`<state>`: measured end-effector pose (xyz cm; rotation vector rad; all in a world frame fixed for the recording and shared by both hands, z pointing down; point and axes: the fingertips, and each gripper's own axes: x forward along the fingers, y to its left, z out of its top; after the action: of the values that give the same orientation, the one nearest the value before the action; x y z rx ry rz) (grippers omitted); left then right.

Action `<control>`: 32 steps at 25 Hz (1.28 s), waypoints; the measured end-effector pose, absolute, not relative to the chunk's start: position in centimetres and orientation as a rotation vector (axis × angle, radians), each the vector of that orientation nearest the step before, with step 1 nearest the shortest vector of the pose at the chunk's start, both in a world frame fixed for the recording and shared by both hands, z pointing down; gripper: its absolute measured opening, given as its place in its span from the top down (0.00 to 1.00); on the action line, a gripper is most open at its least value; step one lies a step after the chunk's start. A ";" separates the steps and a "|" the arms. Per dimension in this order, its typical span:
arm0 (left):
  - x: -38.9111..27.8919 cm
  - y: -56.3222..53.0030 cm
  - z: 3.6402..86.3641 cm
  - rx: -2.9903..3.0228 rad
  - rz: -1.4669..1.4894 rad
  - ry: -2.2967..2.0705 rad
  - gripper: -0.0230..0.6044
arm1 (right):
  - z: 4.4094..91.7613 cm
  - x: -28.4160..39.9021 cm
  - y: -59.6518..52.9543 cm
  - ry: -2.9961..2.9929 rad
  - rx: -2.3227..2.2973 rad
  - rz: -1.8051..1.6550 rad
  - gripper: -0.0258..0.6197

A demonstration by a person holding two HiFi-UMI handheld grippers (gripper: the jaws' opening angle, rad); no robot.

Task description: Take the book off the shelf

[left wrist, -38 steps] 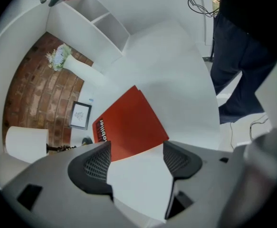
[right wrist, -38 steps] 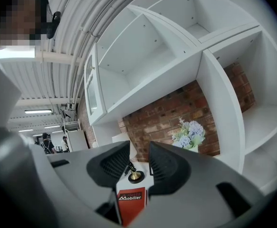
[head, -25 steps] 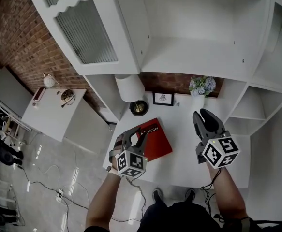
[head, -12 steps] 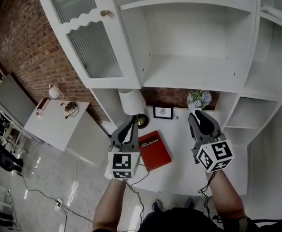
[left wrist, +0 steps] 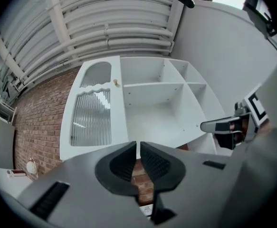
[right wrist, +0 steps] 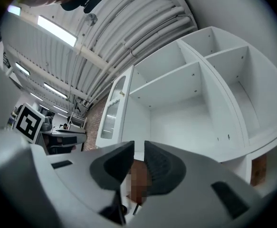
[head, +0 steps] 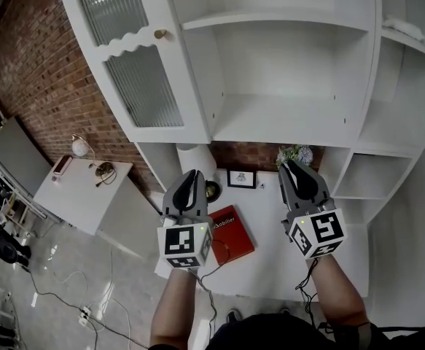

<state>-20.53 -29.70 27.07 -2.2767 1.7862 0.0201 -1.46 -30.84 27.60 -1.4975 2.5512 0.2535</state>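
The red book (head: 232, 231) lies flat on the white counter (head: 278, 257), below the empty shelves (head: 285, 119). My left gripper (head: 191, 175) hovers just left of the book and does not touch it. Its jaws are shut with nothing between them, and in the left gripper view it (left wrist: 138, 148) points up at the shelf unit. My right gripper (head: 294, 168) is held right of the book, near the flowers. Its jaws are closing, with a narrow gap left and nothing in it; in the right gripper view it (right wrist: 138, 151) also faces the shelves.
At the back of the counter stand a small framed picture (head: 242, 179), a vase of flowers (head: 291, 154), a white cylinder (head: 195, 159) and a dark bowl (head: 212, 190). A ribbed-glass cabinet door (head: 135, 71) is at the upper left. A white side table (head: 81, 188) stands lower left.
The left gripper has lifted off the book's edge and shut empty. Both grippers have risen toward the shelves, and the right jaws have narrowed. The book stays on the counter.
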 end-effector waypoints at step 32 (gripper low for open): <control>-21.4 -31.2 26.1 -2.286 0.100 1.803 0.92 | 26.5 -1.3 -32.2 2.530 -1.481 0.307 0.87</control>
<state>-21.44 -31.21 26.10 -2.2856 1.8029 0.0997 -1.33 -32.18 26.54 -1.4812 2.5300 0.3072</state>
